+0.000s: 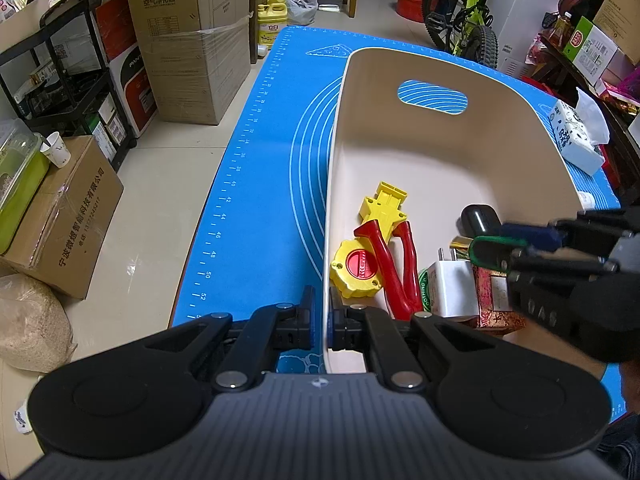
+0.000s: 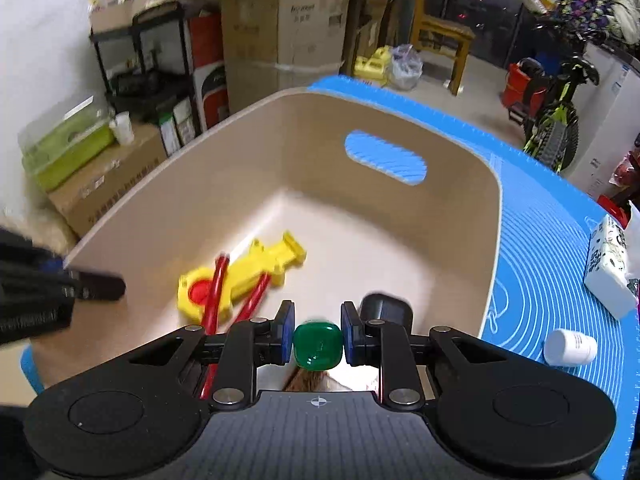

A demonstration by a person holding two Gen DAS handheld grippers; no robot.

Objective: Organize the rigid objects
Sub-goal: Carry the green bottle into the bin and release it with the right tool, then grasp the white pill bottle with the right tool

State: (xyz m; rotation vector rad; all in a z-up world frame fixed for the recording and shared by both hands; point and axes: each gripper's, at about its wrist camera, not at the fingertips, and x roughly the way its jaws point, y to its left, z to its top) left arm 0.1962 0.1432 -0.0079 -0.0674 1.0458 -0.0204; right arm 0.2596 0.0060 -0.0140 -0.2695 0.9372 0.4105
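Note:
A cream bin (image 1: pixel 440 80) (image 2: pixel 256 128) with a handle slot stands on the blue mat (image 1: pixel 260 168). Inside lie a yellow and red toy (image 1: pixel 376 248) (image 2: pixel 240 276), a white charger (image 1: pixel 452 284), a red box (image 1: pixel 494 300) and a black object (image 1: pixel 478 218) (image 2: pixel 386 308). My left gripper (image 1: pixel 322 326) is shut on the bin's near left wall. My right gripper (image 2: pixel 318 334) (image 1: pixel 520 248) is shut on a green rounded object (image 2: pixel 318 344) (image 1: pixel 492 246) and holds it over the bin's near right corner.
A tissue pack (image 2: pixel 608 264) (image 1: pixel 576 140) and a small white bottle (image 2: pixel 570 346) lie on the mat right of the bin. Cardboard boxes (image 1: pixel 188 40), a black rack (image 1: pixel 68 80) and a bicycle (image 1: pixel 464 12) stand on the floor around the table.

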